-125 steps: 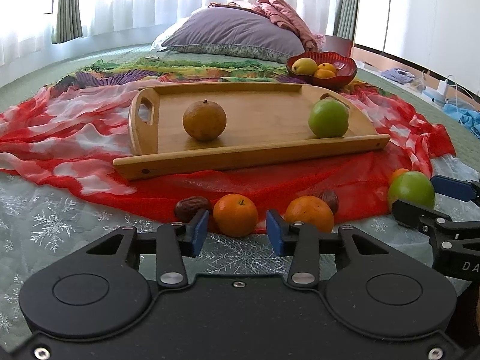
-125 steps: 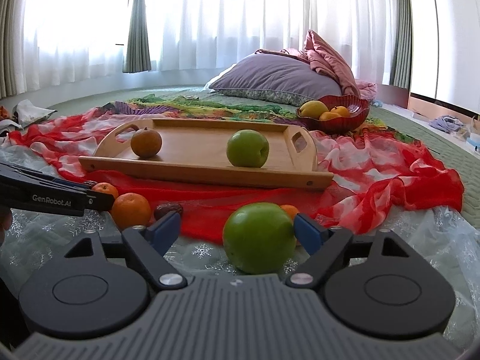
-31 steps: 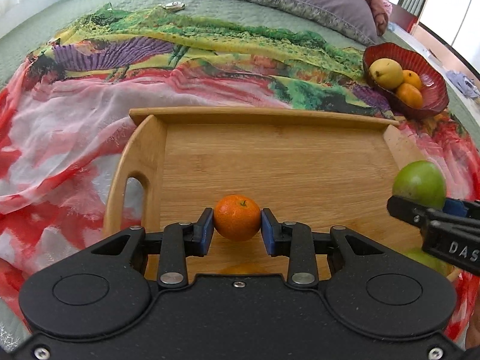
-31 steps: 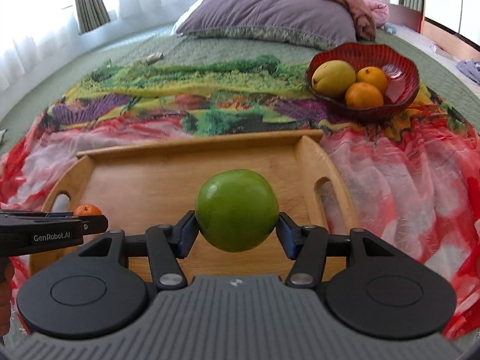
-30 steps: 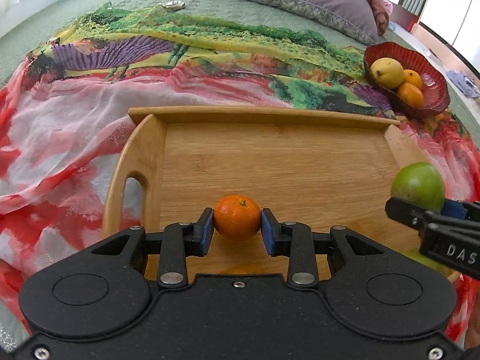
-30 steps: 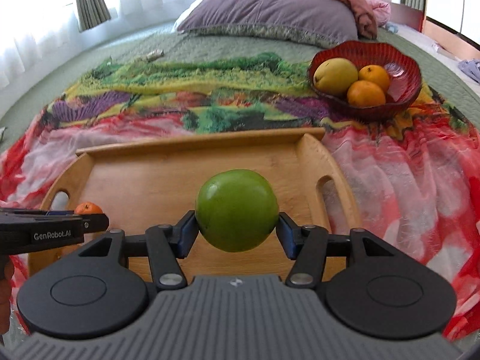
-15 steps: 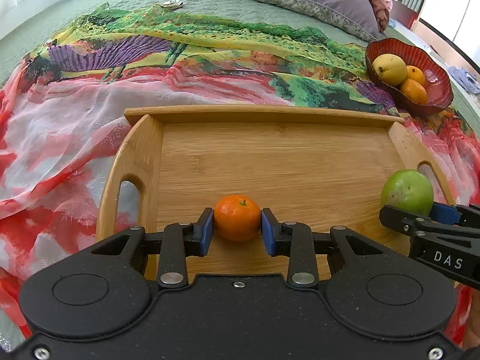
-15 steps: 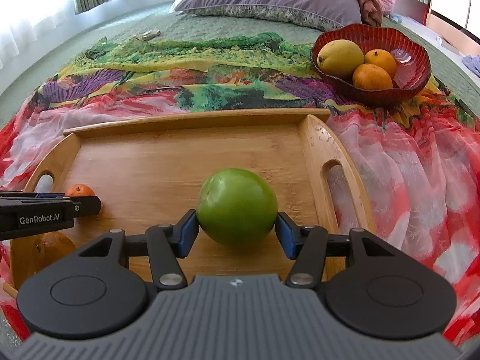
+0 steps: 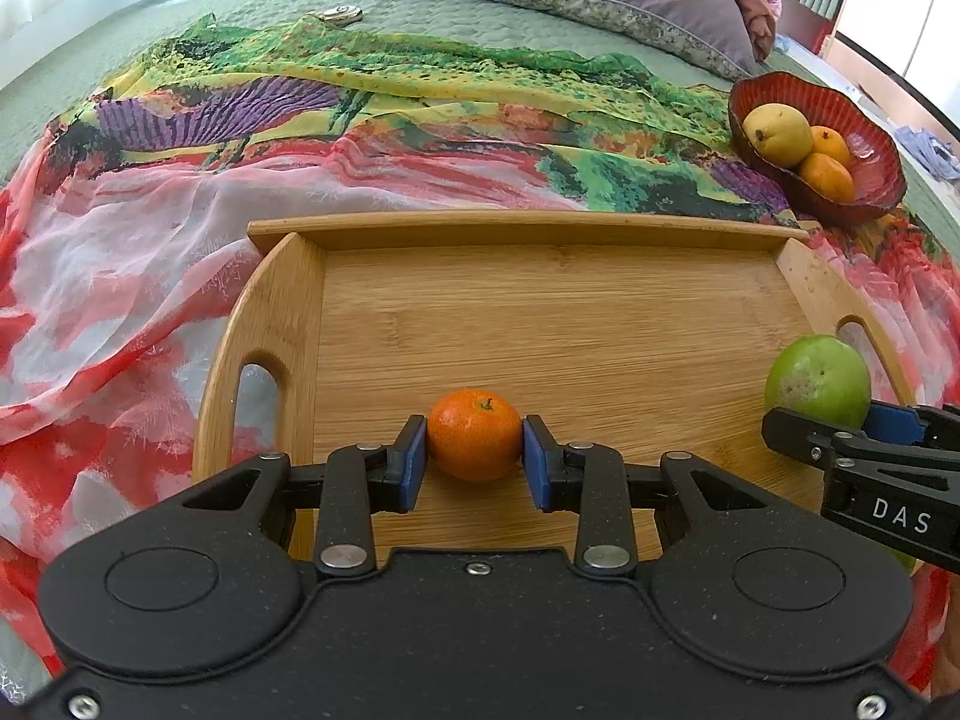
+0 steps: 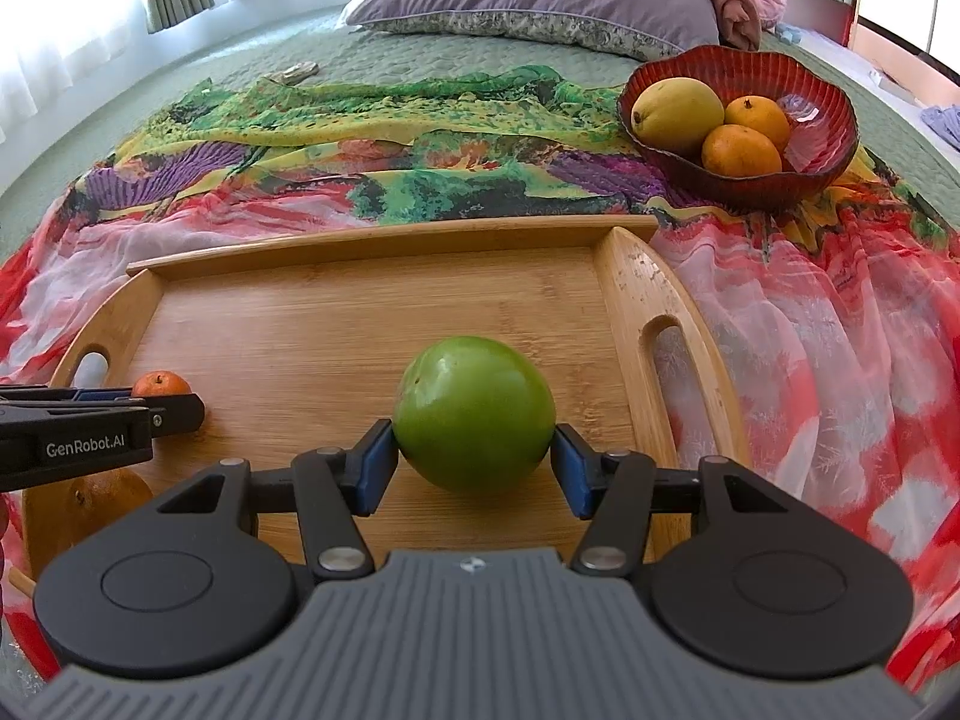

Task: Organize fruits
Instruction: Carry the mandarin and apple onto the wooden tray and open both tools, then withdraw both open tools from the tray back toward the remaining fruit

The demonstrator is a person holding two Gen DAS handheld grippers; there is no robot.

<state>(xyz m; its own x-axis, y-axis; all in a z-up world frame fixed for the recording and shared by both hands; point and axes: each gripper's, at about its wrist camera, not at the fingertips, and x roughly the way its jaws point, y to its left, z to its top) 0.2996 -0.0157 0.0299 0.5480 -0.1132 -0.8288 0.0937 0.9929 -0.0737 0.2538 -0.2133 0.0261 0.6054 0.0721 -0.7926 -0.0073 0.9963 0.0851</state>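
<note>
My left gripper is shut on a small orange low over the near left part of the wooden tray. My right gripper is shut on a green apple just above the tray's right half. The apple also shows at the right of the left wrist view, and the small orange at the left of the right wrist view. A brown-orange fruit lies on the tray at the near left corner.
A red glass bowl with a yellow fruit and two oranges stands beyond the tray's far right corner. Colourful scarves cover the bed around the tray. A purple pillow lies at the back.
Both grippers have carried their fruit from the bed's near edge over the tray and sunk lower towards its floor. The view has tilted down and the tray looms larger.
</note>
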